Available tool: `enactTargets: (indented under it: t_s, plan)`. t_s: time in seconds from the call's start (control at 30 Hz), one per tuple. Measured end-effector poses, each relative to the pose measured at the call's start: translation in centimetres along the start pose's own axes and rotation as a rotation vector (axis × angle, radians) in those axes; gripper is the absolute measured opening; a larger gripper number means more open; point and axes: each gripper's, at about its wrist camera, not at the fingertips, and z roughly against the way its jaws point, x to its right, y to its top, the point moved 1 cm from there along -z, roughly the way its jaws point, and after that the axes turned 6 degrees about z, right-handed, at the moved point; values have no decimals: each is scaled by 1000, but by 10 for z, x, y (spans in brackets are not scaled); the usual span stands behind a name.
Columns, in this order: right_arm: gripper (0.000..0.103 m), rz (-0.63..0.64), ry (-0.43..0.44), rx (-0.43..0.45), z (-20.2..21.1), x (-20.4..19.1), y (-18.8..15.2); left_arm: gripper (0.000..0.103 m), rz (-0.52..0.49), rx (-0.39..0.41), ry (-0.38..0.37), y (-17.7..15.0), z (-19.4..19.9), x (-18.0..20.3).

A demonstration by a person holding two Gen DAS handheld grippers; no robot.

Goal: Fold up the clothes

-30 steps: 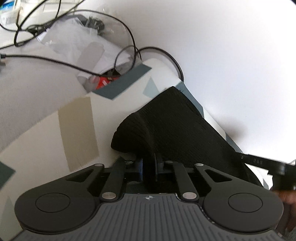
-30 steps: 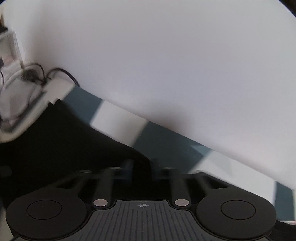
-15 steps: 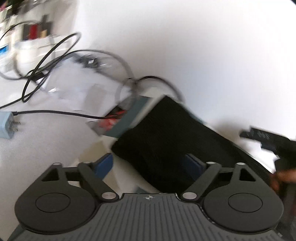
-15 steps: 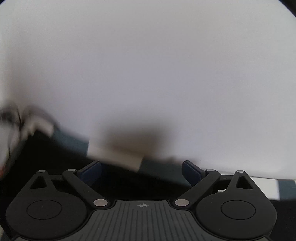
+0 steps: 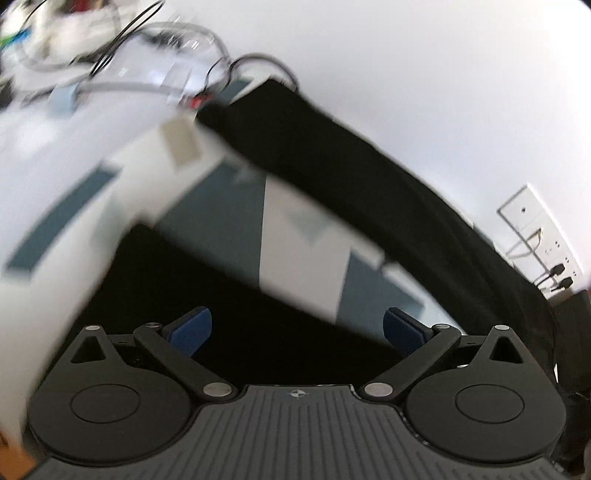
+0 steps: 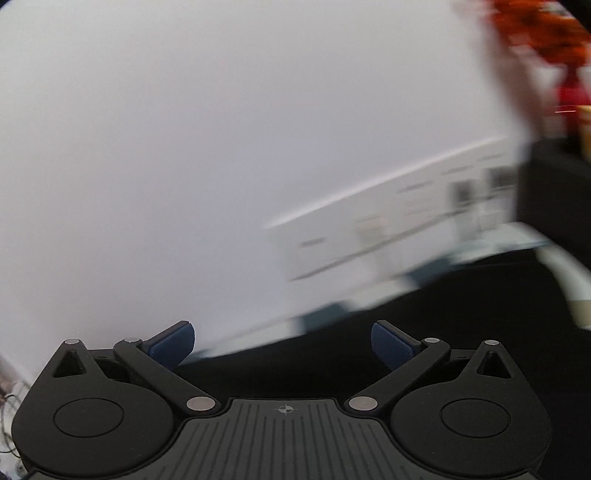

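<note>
Left tongs [image 5: 297, 330], right tongs [image 6: 282, 343] both opening wide, nothing between pads. Black garment [image 5: 388, 192] lies on patterned table [image 5: 303, 251], 12 to 3 o'clock; cables [image 5: 155, 40] at 11.

Black garment [image 5: 369, 177] sprawled across a cream cloth [image 5: 295, 229] printed with slate-blue blocks and a beige patch. Left tongs [image 5: 297, 328] all matte black with navy-blue pads [image 5: 192, 326]; right tongs [image 6: 283, 341] the same, black body, ribbed navy pads [image 6: 171, 341]. White wall [image 6: 184, 129] behind, a white socket strip [image 5: 535, 229], black cables [image 5: 122, 33], and a blurred splash of red-orange [image 6: 546, 22] top right.
</note>
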Motion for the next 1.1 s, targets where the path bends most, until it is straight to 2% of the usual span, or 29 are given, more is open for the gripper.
enactTargets:
  t_s: [0.07,0.17,0.23,0.33,0.4,0.57,0.7,0.9,1.0,1.1]
  plan:
    - [102,-35,-33,-23,32,55,-17,101,2,-3,36,-27,8,4]
    - [102,-164,-89,-97,80,130,-38,101,-22,-12,102,-67,14,14]
    - [102,-245,-134,-136,99,164,-60,101,-39,-22,126,-93,16,22]
    - [102,-325,-207,-147,118,184,-96,101,-49,-22,147,-117,17,30]
    - [102,-320,-234,-167,123,181,-113,101,-65,-4,166,-130,19,35]
    - [102,-150,-182,-263,125,161,-137,101,-107,6,233,-143,31,35]
    - [102,-29,-138,-309,123,141,-148,101,-99,-10,347,-152,39,20]
    - [102,-89,-124,-370,119,133,-163,103,-110,-10,329,-149,37,7]
    - [102,-46,-154,-343,128,124,-169,102,-160,-6,346,-147,34,13]
    - [102,12,-179,-300,136,113,-169,102,-228,12,315,-147,34,25]
